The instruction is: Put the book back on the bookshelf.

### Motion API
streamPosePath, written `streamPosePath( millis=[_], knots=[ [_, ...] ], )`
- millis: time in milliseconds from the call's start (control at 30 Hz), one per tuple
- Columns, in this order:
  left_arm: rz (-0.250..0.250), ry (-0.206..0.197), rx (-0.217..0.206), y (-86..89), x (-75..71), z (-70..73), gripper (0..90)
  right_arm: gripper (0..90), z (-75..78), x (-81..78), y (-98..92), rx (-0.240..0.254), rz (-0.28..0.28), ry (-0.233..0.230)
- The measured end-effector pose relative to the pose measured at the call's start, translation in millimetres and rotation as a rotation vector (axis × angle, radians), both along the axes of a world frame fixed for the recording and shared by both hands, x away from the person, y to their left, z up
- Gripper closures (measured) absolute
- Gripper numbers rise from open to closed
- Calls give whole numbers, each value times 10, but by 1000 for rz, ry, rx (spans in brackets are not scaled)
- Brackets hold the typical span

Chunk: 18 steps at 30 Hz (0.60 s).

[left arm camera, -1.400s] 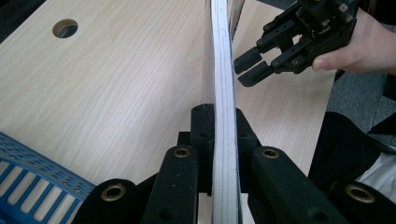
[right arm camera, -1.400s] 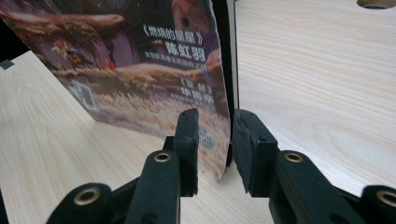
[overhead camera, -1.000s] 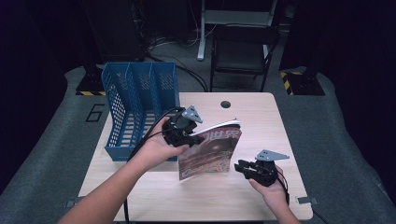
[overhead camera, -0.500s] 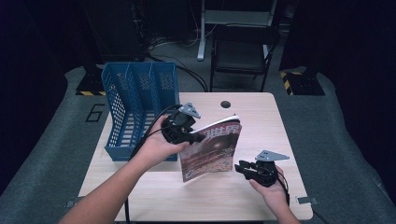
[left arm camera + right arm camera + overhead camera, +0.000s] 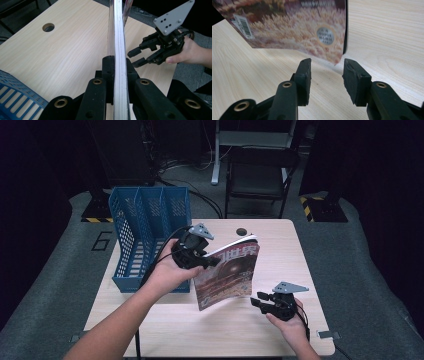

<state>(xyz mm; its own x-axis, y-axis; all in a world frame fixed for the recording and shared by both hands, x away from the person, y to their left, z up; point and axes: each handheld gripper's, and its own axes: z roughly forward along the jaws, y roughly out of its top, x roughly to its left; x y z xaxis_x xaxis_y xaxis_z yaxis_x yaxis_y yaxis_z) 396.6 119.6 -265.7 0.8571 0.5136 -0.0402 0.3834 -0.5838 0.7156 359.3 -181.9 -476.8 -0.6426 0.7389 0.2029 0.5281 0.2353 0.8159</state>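
A magazine (image 5: 227, 277) with a brown cover hangs tilted over the middle of the wooden table (image 5: 280, 250), its lower corner close to the tabletop. My left gripper (image 5: 212, 261) is shut on its upper left edge; in the left gripper view the page edges (image 5: 118, 50) run straight up between the jaws (image 5: 116, 65). My right gripper (image 5: 257, 299) rests low at the magazine's lower right, a short way off. Its jaws have just been opening and stand apart with nothing between them (image 5: 325, 72), and the cover's corner (image 5: 294, 22) is just beyond the tips.
A blue three-slot file rack (image 5: 150, 235) stands on the table's left side, just behind my left hand. A round cable hole (image 5: 242, 231) sits near the far edge. A dark chair (image 5: 257, 175) stands beyond the table.
The right gripper's jaws stand wider apart than before. The left gripper has raised the magazine slightly. The right hand has stayed where it was.
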Motion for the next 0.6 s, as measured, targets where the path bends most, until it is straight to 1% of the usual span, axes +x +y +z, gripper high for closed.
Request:
streamPosePath(
  millis=[67,100,133,167,267,367,400,433,533,567,600],
  knots=[
    [14,-2,-7,12,2,47,844,577,-5,4,-2,0,3,-4],
    [18,-3,-7,20,8,71,844,577,-5,-2,5,8,-1,4],
    [20,-6,-8,32,14,97,844,576,-6,-4,8,6,-7,7],
    [25,-11,-8,44,20,123,844,575,-9,1,4,0,-1,2],
    [38,-18,-17,89,41,193,844,570,-10,1,5,0,-3,0],
    [59,-17,-29,141,62,252,843,563,-11,-4,5,-1,-7,4],
    [61,-21,-31,162,74,273,844,563,-11,-9,6,2,-14,12],
    [69,-19,-36,179,78,294,844,563,-12,-5,1,1,-1,8],
    [83,-26,-39,243,104,368,843,561,-14,-6,-2,0,4,12],
    [88,-29,-36,256,107,384,844,561,-22,-3,1,-6,-6,3],
    [90,-26,-38,273,115,402,844,560,-24,-3,7,-2,-8,6]
  ],
)
